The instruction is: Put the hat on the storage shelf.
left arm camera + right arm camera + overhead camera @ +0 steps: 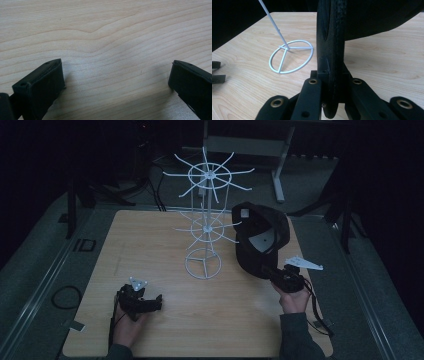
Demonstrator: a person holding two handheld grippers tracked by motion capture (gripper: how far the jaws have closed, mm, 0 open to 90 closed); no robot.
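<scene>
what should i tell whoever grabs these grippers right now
Right claw: shut on the brim of the black cap, holding it up off the table, just right of the white wire rack.
Left claw: open, holding nothing, low over the wooden table at the near left.
Rack: upright mid-table on its ring base, two tiers of prongs, all bare.
Done: cap picked up and brought beside the rack.
Left: probably hang the cap on a prong, likely on the lower tier nearest it, then release. Left claw is free to steady the base if the rack tips.
</scene>
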